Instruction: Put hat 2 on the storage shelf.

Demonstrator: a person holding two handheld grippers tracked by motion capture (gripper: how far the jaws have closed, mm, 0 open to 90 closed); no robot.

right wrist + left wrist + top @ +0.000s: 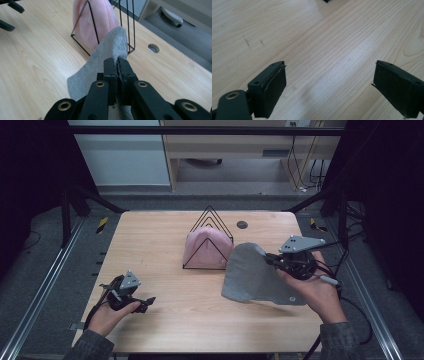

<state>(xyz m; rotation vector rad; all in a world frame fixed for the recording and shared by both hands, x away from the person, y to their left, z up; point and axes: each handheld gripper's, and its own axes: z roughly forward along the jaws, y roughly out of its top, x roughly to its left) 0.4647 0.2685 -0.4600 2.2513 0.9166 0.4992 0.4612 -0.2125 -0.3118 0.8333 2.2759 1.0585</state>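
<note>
Step in hand looks like racking the grey cloth (255, 275): right gripper (274, 258) has its jaws clenched on the cloth's edge, lifting that side while the rest drapes on the desk (165, 315), just beside the wire rack (209, 240). Pink cloth (205, 247) already sits in the rack. In the right gripper view the grey cloth (105, 57) rises toward the rack's wires (128, 27). Left gripper (149, 301) hangs low over bare desk, jaws released, holding nothing. Next move, I'd judge: lift higher, line the edge up with a free slot, lower in; the limp cloth may snag on the wires.
</note>
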